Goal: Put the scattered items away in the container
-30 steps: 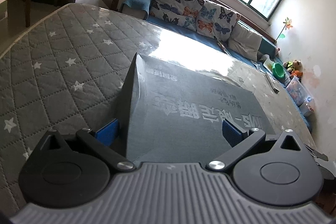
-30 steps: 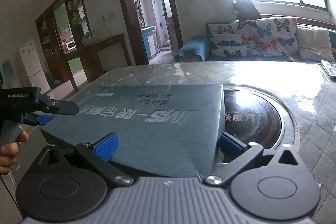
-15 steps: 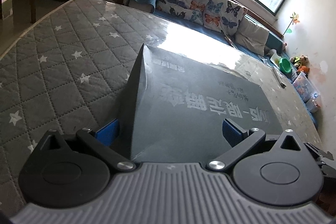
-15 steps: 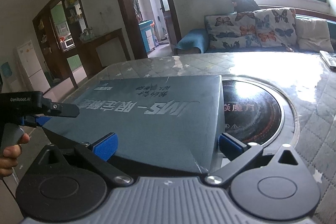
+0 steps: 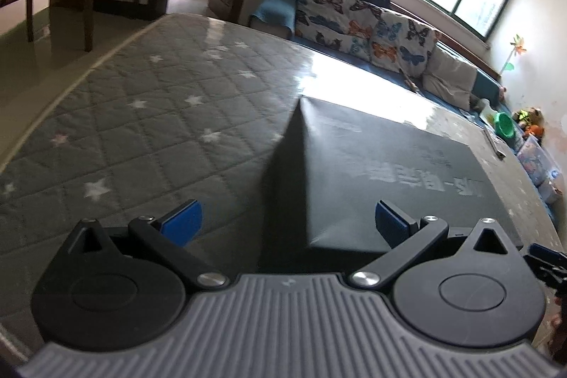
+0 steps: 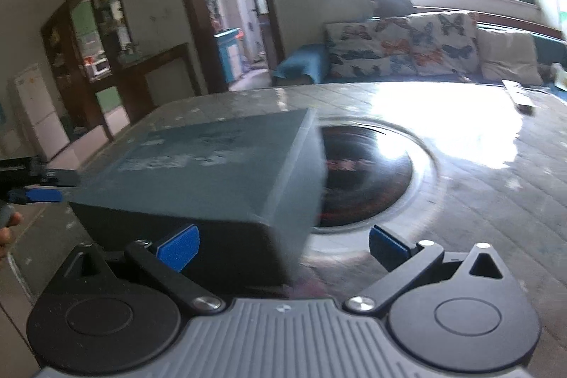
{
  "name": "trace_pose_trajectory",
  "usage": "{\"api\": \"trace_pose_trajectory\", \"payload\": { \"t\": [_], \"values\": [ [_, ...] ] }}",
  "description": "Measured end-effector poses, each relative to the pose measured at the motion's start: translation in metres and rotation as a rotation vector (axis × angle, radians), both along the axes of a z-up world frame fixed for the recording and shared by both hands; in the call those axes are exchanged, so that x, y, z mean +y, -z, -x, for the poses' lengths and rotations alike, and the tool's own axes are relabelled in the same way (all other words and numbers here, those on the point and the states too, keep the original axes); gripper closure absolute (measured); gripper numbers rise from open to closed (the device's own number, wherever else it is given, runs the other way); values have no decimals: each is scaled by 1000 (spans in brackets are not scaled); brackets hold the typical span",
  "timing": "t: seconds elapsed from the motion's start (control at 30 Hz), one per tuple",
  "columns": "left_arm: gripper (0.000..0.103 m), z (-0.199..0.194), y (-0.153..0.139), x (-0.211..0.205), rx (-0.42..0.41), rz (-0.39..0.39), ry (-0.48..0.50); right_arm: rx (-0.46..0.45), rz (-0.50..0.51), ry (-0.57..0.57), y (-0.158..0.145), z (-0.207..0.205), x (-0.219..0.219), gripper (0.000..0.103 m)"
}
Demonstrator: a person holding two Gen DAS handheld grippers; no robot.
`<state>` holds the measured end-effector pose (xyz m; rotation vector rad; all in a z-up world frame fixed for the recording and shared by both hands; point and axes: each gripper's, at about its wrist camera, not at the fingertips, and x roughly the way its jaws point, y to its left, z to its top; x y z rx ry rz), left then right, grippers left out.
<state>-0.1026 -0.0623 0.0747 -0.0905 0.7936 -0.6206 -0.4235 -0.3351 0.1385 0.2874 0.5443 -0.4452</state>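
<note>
Left hand-held gripper (image 5: 287, 224): jaws spread wide, grasping nothing; near left corner of the box between its blue pads (image 5: 182, 222), no contact visible.

Right hand-held gripper (image 6: 283, 245): likewise released; near right corner of the box before it, left pad over the dark side wall.

Dark grey box (image 5: 382, 172): closed top with pale lettering, resting on the bench (image 5: 149, 116) under a glossy quilted star cover, partly over a round black inset (image 6: 368, 165).

Scattered items: none discernible near the box; contents hidden.

Handling, as judged: for any two-handed move, pinch opposite edges squarely and level.
</note>
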Motion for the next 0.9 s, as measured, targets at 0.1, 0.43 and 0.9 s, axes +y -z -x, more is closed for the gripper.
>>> {"api": "trace_pose_trajectory", "payload": {
  "t": [0.1,0.43,0.9],
  "values": [
    [0,-3,3,18,8,-9,-52,35,23,58,2,16,-13,0],
    [0,-37,32,41,-43,-217,-241,98,61,322,28,50,-89,0],
    [0,-78,67,52,-113,-319,-351,106,64,529,63,60,-154,0]
  ]
}}
